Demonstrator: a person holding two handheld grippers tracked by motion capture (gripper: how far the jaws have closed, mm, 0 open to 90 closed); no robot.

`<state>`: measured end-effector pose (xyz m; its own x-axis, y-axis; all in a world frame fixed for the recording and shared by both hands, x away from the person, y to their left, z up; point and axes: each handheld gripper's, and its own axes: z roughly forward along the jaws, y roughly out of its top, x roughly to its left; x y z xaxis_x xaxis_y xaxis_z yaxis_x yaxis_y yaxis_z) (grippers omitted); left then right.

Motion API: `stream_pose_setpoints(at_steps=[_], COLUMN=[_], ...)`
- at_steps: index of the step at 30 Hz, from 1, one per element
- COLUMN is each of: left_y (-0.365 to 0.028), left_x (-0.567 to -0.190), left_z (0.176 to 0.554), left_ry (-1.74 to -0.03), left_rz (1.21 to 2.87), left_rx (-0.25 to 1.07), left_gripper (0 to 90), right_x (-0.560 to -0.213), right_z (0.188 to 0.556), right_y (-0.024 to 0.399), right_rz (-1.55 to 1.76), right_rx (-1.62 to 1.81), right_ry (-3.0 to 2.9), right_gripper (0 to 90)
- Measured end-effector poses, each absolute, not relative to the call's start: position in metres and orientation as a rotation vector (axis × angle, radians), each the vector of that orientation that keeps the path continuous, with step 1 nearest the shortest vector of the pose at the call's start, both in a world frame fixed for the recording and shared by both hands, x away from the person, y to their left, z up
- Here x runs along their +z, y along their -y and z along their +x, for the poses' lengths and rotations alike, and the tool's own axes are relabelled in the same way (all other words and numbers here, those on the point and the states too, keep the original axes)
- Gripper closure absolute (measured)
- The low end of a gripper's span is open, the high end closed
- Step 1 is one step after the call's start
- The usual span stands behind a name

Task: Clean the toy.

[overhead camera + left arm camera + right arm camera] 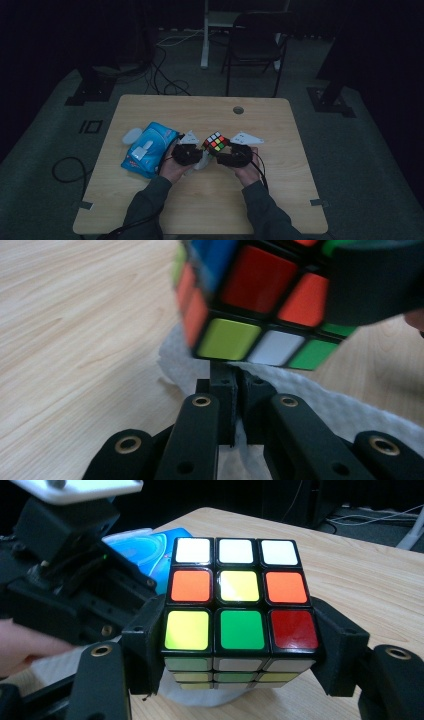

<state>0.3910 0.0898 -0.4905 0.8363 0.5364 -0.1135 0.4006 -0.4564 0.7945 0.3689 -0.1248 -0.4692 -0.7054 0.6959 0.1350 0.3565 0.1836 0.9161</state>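
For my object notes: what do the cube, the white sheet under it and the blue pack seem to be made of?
Cube: probably hard plastic, black body with glossy coloured tiles that reflect light. White sheet: looks like tissue or a wipe, soft with a dimpled, embossed surface and a ragged edge. Blue pack: apparently thin plastic film, slightly shiny and crinkled, with a white flap on top; likely a wipes pack.

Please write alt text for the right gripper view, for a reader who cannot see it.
A Rubik's cube is clamped between the right gripper's two black fingers above a wooden table. The left gripper sits close at left, before a blue packet.
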Motion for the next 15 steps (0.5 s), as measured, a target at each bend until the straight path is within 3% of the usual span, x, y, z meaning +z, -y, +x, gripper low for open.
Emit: stream_pose_setpoints(at_steps=[15], left_y=[-0.093], left_x=[-0.491], left_z=[0.392], left_ry=[-0.689], left_rz=[2.089], left_rx=[0.208], left_gripper=[87.5], right_x=[-0.470], right_z=[0.370], right_y=[0.127], right_rz=[1.021], right_rx=[1.553], right_ry=[-2.147], right_gripper=[34.1])
